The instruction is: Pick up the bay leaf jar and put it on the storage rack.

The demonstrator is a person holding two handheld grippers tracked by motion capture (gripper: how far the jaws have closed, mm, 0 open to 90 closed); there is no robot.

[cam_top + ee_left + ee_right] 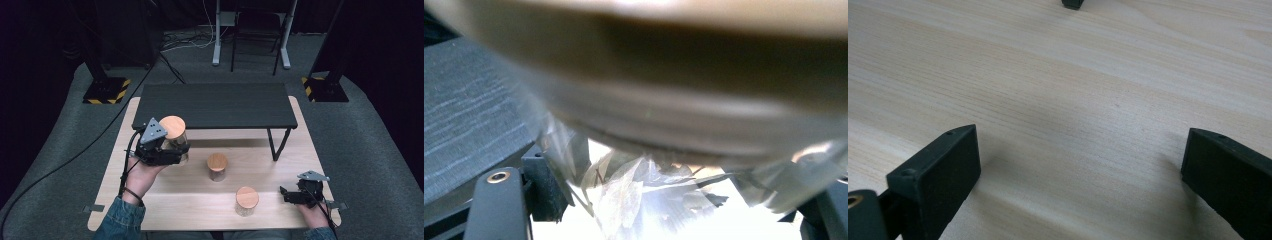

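Note:
My left gripper [176,151] is shut on a glass jar [175,134] with a round wooden lid and holds it above the left part of the wooden table [150,200], just in front of the black shelf [215,105]. In the left gripper view the jar [664,125] is close and blurred, with dried leaves showing through the glass between the black jaws. Two more jars stand on the table, one in the middle [217,166] and one nearer the front [247,200]. My right gripper [286,194] rests low at the front right, open, with bare wood [1073,100] between its jaws.
The black shelf stands on thin legs [274,145] across the back of the table; one black foot [1073,4] shows in the right gripper view. Cables [75,155] run over the grey floor to the left, and stand bases with yellow-black stripes [106,91] sit behind.

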